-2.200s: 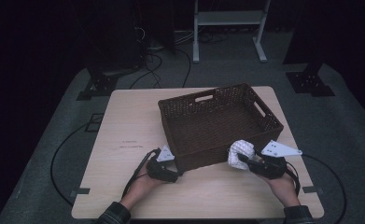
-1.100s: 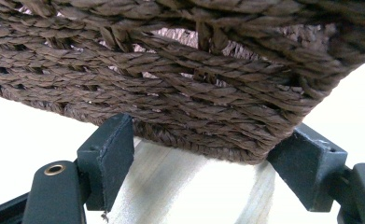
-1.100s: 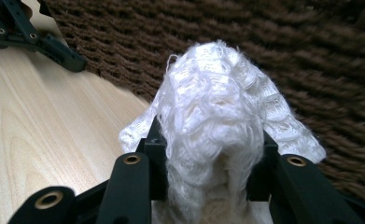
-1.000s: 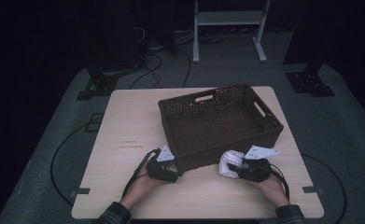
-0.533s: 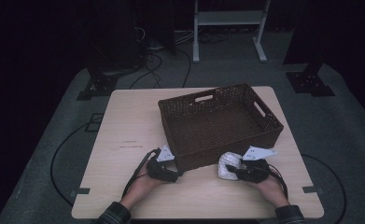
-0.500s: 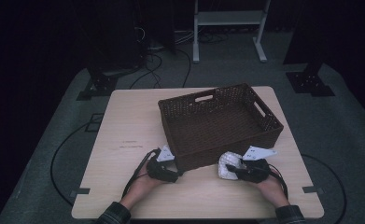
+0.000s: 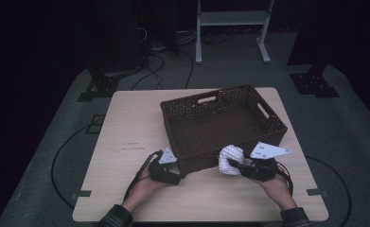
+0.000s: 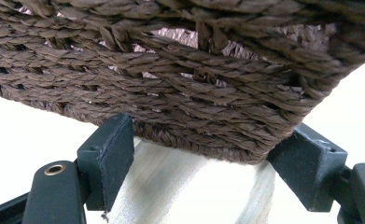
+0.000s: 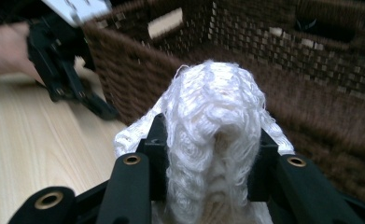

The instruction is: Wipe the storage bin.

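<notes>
Right gripper [image 7: 235,166] clamped white knit bundle [image 7: 231,159] at basket [image 7: 268,124] six o'clock wall, for loading. Left gripper [image 7: 177,175], jaws apart, bracing seven o'clock corner.

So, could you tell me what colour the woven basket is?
Dark brown; the basket shows best in the left gripper view.

Each claw is matte black: the left claw [image 7: 173,177] and right claw [image 7: 234,166] carry a grey three-cornered plate with small dark dots, brass-ringed screw holes beside blocky jaws, and trailing black cables. Dark plaid cuffs cover both wrists.
</notes>
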